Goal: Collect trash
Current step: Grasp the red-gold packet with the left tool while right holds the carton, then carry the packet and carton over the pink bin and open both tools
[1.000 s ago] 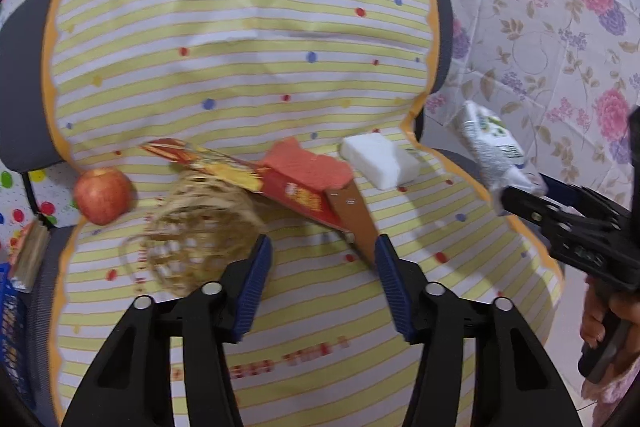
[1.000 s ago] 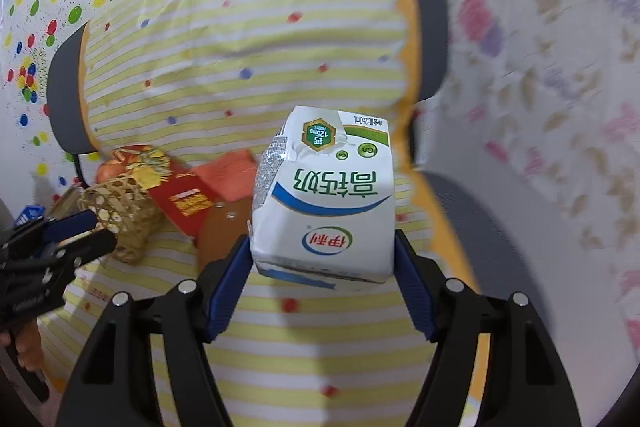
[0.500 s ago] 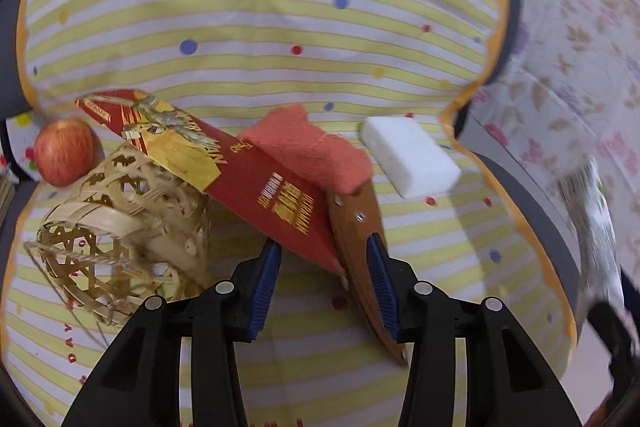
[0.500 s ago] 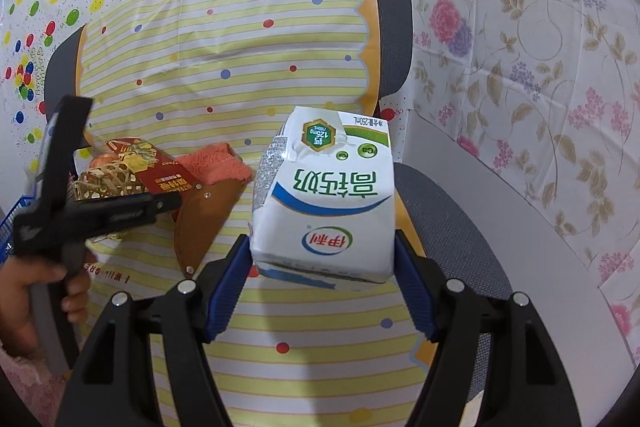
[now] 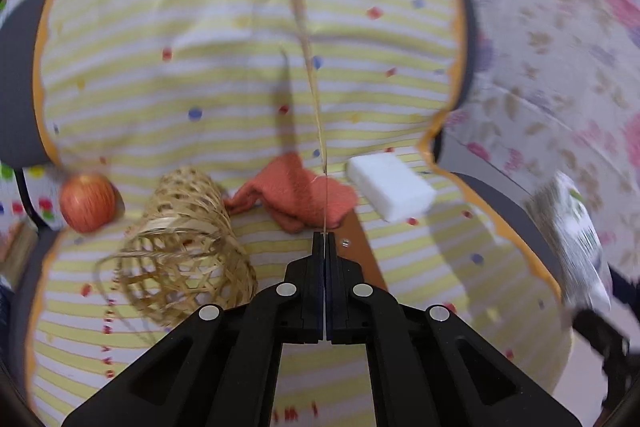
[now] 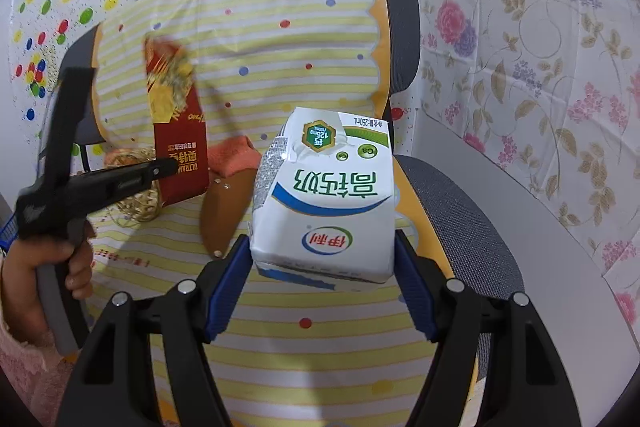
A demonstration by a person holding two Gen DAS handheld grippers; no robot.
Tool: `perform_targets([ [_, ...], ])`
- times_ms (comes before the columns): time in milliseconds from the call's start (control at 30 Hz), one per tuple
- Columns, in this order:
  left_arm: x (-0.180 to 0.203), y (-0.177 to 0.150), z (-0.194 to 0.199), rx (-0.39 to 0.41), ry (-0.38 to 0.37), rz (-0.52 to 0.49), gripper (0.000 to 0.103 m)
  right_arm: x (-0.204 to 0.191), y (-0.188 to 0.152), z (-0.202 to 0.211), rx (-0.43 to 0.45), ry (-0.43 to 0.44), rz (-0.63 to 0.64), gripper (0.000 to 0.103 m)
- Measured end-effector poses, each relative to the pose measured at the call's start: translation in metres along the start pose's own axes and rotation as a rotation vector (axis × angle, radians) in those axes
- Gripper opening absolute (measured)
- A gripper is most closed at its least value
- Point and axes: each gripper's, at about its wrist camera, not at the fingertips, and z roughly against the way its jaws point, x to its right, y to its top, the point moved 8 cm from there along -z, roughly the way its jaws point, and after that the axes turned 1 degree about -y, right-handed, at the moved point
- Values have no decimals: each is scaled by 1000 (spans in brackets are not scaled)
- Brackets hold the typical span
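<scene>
My left gripper (image 5: pixel 324 239) is shut on a flat red and gold snack packet (image 5: pixel 316 99), which shows edge-on as a thin line rising from the fingertips. In the right wrist view the same packet (image 6: pixel 180 131) stands upright above the seat, pinched at its lower edge by the left gripper (image 6: pixel 170 167). My right gripper (image 6: pixel 320 241) is shut on a white, green and blue milk carton (image 6: pixel 324 195), held by its sides above the seat. The carton (image 5: pixel 572 227) also appears blurred at the right of the left wrist view.
On the striped chair cover (image 5: pixel 240 67) lie a red apple (image 5: pixel 87 203), a tipped woven basket (image 5: pixel 188 251), an orange cloth (image 5: pixel 296 195), a white block (image 5: pixel 390 191) and a brown board (image 5: pixel 360 247). A person's hand (image 6: pixel 76 267) grips the left handle.
The left gripper closed on the red packet's edge and lifted it from lying flat across the basket to standing upright. The right gripper still holds the carton.
</scene>
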Motion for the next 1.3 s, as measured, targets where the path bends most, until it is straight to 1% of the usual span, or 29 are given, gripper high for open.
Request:
perform_targets([
  [100, 5, -3, 32, 26, -33, -34, 0, -4, 0, 16, 15, 3, -2, 69],
  [200, 9, -10, 59, 33, -54, -66, 0, -8, -2, 38, 26, -11, 1, 69],
  [367, 23, -37, 101, 28, -95, -133, 0, -13, -14, 76, 25, -45, 1, 69],
  [500, 38, -65, 130, 11, -127, -175, 0, -18, -33, 105, 7, -75, -1, 69],
  [800, 69, -126, 174, -31, -209, -239, 0, -23, -81, 158, -46, -136, -25, 69],
  [1033, 89, -155, 196, -49, -258, -269, 0, -20, -114, 193, -67, -188, -43, 69],
  [1300, 127, -191, 215, -61, -333, -379, 0, -4, -147, 229, -76, -267, -77, 69],
])
